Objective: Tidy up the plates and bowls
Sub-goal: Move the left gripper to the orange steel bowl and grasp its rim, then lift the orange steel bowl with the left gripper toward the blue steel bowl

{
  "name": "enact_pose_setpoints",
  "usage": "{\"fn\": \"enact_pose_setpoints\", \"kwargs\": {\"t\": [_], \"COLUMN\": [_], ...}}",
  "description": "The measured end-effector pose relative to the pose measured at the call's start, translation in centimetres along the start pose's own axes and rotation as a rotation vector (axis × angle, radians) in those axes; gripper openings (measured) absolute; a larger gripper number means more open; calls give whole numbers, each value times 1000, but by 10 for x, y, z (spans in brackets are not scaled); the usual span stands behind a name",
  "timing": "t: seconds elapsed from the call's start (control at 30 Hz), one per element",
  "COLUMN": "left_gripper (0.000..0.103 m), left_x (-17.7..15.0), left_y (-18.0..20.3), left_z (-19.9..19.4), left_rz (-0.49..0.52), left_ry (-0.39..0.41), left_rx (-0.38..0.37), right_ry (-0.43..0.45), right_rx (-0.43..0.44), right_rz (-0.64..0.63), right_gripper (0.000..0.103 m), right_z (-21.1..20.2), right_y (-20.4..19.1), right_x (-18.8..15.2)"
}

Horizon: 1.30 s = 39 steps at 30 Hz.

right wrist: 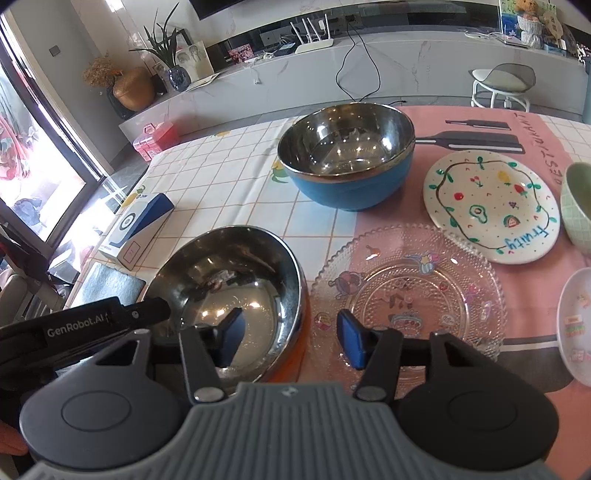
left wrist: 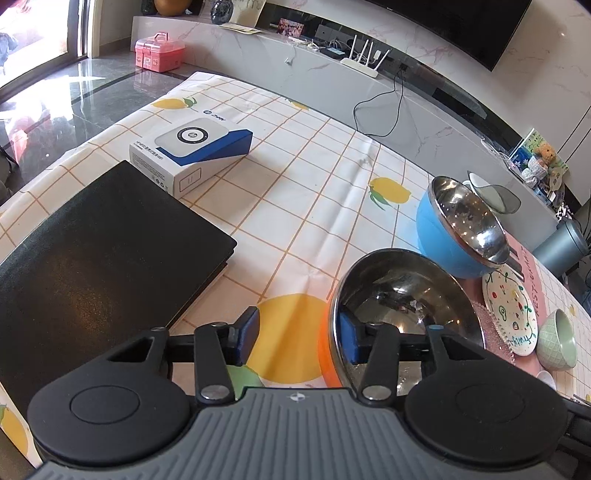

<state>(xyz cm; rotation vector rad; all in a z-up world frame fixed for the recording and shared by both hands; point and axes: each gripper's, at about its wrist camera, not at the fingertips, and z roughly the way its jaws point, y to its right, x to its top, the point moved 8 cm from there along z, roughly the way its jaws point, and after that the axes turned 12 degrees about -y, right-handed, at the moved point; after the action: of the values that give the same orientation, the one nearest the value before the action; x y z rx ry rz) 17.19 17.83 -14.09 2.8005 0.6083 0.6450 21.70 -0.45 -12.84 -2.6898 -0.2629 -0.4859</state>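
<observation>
Both tongs straddle the rim of the orange steel bowl (right wrist: 229,291) on the table (left wrist: 314,155): left tongs (left wrist: 299,338) and right tongs (right wrist: 291,339) are open, not pinching yet. Next, squeeze, then lift it toward the blue bowl (right wrist: 347,158).

You are facing a long low marble cabinet (right wrist: 369,62) that runs along the far wall, with a white router (left wrist: 360,66) on it and a black cable (right wrist: 354,55) trailing down its front. Above it hangs a dark television screen (left wrist: 461,26). To your left, a glass door (right wrist: 33,177) lets in bright daylight that glares on the glossy dark floor (left wrist: 55,107). A pink toolbox (left wrist: 159,51) sits on the floor by the cabinet, a potted plant (right wrist: 168,55) stands on the cabinet's end, and a small white stool (right wrist: 502,83) waits beyond the tabletop (left wrist: 314,155), which wears a checked lemon-print cloth.
</observation>
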Motion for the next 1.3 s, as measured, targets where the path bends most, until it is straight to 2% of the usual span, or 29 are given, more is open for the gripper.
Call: {"fn": "enact_pose_setpoints", "kwargs": {"t": [0.17, 0.23, 0.37, 0.67, 1.0, 1.3], "left_gripper": [25, 10, 8, 8, 9, 9], "left_x": [0, -1, -3, -19, -43, -75], "left_y": [9, 13, 18, 16, 22, 35], "left_z": [1, 0, -1, -30, -77, -85], "left_rz": [37, 49, 73, 41, 22, 38], "left_ry": [-2, -4, -6, -2, 21, 6], "left_rx": [-15, -19, 14, -7, -23, -58], "right_ry": [-24, -25, -41, -37, -62, -62], "right_rx": [29, 23, 33, 43, 93, 114], "right_rz": [18, 28, 50, 48, 51, 84], "right_gripper": [32, 21, 20, 18, 17, 16], "right_z": [7, 7, 7, -16, -61, -90], "right_y": [-1, 1, 1, -2, -5, 11], "right_x": [-3, -3, -3, -15, -46, -75]}}
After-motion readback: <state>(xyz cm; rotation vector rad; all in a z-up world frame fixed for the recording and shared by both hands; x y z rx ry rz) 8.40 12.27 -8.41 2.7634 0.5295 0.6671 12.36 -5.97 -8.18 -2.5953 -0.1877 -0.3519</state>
